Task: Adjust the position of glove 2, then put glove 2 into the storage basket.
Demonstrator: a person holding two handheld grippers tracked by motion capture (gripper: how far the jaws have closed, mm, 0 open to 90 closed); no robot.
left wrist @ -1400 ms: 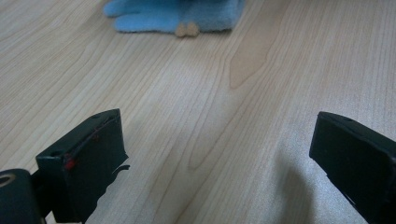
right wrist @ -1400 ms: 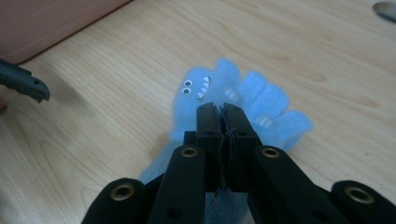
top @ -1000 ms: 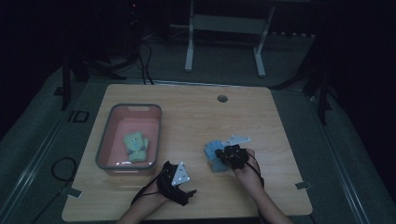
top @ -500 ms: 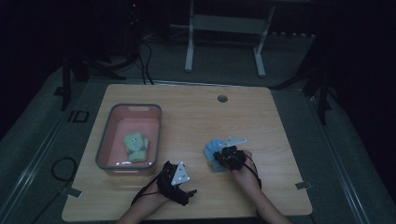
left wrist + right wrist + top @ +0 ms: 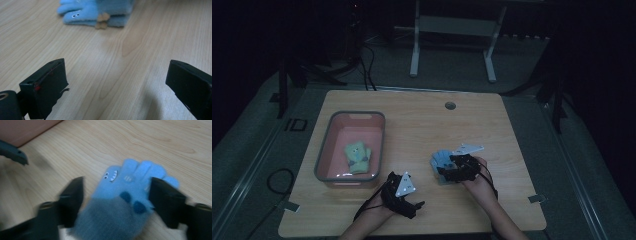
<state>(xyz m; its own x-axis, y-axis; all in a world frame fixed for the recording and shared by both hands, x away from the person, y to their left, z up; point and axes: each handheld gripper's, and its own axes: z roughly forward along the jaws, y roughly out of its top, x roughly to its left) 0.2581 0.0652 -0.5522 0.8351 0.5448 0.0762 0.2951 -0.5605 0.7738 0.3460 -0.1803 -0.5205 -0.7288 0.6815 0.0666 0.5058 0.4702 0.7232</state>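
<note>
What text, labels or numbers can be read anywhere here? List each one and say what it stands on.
"ID": pale letters on the dark floor mat left of the table.
The blue glove between the right gripper jaws bears a cartoon face and spots, no words.
The pink bin and the green glove in it show no readable text.

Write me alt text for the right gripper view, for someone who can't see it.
A blue glove with a small cartoon face and darker blue spots lies on a light wooden table, between the two open black jaws of the right hand-held gripper. The jaws sit on either side of the glove and look blurred. A reddish bin edge shows at the upper left.
</note>
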